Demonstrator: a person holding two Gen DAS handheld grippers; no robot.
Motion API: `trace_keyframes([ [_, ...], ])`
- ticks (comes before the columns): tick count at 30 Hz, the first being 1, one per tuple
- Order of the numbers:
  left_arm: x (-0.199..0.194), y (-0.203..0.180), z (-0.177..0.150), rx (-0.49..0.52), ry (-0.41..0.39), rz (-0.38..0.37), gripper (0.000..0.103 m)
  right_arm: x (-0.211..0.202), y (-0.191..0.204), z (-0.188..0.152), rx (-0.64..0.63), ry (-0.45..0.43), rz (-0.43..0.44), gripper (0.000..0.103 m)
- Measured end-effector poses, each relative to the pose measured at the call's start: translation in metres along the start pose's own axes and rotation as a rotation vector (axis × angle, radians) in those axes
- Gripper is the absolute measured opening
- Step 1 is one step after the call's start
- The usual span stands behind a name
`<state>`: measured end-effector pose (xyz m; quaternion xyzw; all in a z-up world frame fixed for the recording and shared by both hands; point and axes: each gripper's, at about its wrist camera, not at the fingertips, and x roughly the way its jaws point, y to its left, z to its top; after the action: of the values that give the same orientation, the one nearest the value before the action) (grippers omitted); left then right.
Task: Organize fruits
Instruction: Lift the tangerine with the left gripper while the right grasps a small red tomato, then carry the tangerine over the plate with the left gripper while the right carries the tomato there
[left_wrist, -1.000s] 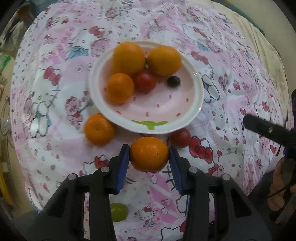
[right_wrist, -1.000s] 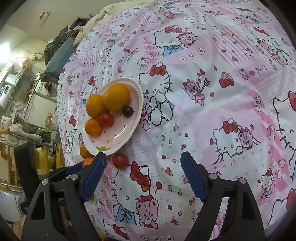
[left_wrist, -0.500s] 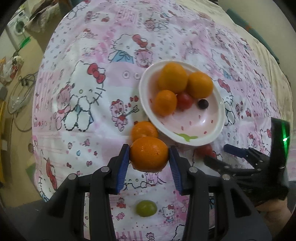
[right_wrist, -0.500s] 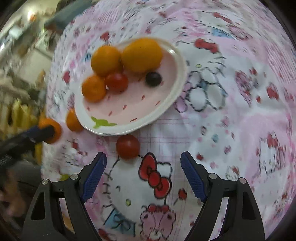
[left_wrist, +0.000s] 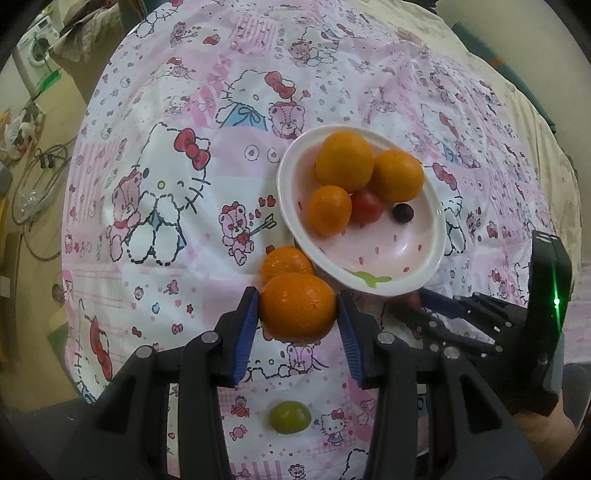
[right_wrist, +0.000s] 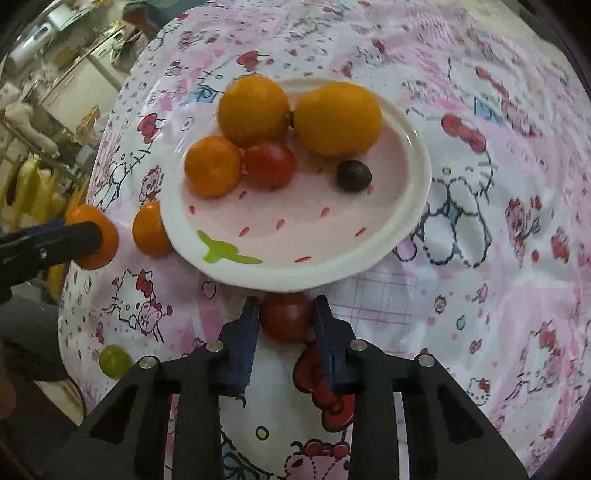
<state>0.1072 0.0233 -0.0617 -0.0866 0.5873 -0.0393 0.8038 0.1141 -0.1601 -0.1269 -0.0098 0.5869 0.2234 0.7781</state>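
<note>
My left gripper (left_wrist: 297, 300) is shut on an orange mandarin (left_wrist: 297, 308), held above the cloth just off the white plate (left_wrist: 388, 251). The plate holds two large oranges, a small mandarin (left_wrist: 330, 210), a red tomato (left_wrist: 365, 206) and a dark grape (left_wrist: 402, 213). In the right wrist view my right gripper (right_wrist: 287, 310) points down at the plate's near rim (right_wrist: 295, 273). Its jaws are closing, and both pads touch a red tomato (right_wrist: 286, 319) lying on the cloth between them.
A loose mandarin (left_wrist: 284, 258) lies against the plate's left rim. A green grape (left_wrist: 289, 416) sits on the pink cartoon-print cloth (left_wrist: 166, 184) near its front edge. Beyond the cloth at the left are a floor with cables and household clutter.
The right gripper swung over to the plate, came down over the loose tomato, and its wide jaws closed in on it. The left gripper shifted sideways with its mandarin, then held still.
</note>
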Motion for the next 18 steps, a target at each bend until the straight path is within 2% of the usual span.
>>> trace_keyframes([
  [3, 0.001, 0.001, 0.000, -0.005, -0.001, 0.006, 0.038, 0.001, 0.000, -0.002, 0.003, 0.012, 0.034, 0.031],
  [18, 0.006, -0.002, 0.000, 0.013, -0.025, 0.052, 0.038, -0.024, -0.014, -0.018, 0.042, -0.021, 0.067, 0.031],
])
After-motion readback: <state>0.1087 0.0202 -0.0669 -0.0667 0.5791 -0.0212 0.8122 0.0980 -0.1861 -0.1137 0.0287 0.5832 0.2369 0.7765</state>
